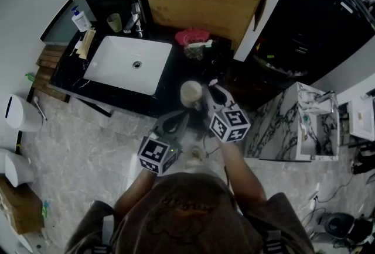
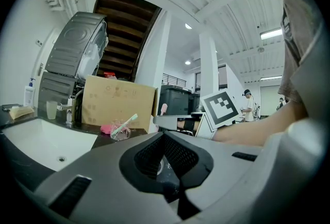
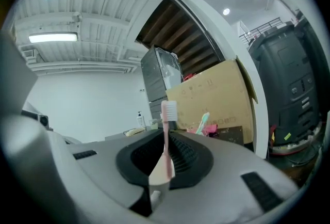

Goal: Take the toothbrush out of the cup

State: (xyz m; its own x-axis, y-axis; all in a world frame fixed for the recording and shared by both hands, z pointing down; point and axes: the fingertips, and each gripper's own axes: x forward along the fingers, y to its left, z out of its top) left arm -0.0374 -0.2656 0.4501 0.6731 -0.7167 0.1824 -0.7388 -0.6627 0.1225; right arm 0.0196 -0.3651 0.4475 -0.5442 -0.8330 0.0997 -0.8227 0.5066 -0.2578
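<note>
— Since the right gripper (image 3: 164, 163) is clamped on the pink toothbrush (image 3: 166, 138), what does the lift need?

— A straight pull upward. The handle stands upright between the jaws with the bristles above them. I'd raise it along its own line and not tilt it until the lower end is clear of the cup (image 1: 191, 93).

— Is it clear yet?

— I can't tell. In the head view the cup sits just to the left of that gripper's tips, very near them. A pale shape shows under the jaws in the right gripper view, and it may be the cup or the handle's thicker end.

— And the grip itself?

— The handle is thin and looks pinched at one spot, so it could swivel. I'd choose firm pressure and a slow rise. A jerk might let it pivot and knock the rim.

— What about the left gripper (image 2: 167, 161)?

— Its jaws look closed together, with nothing I can make out between them. The cup stands on the dark worktop (image 1: 170, 80) just ahead of its tips, and I can't tell whether they touch it. My guess is that it could brace the cup if the brush drags it.

— Where to after that?

— Up, then off to the right gripper's own side, away from the cup, before lowering.
</note>
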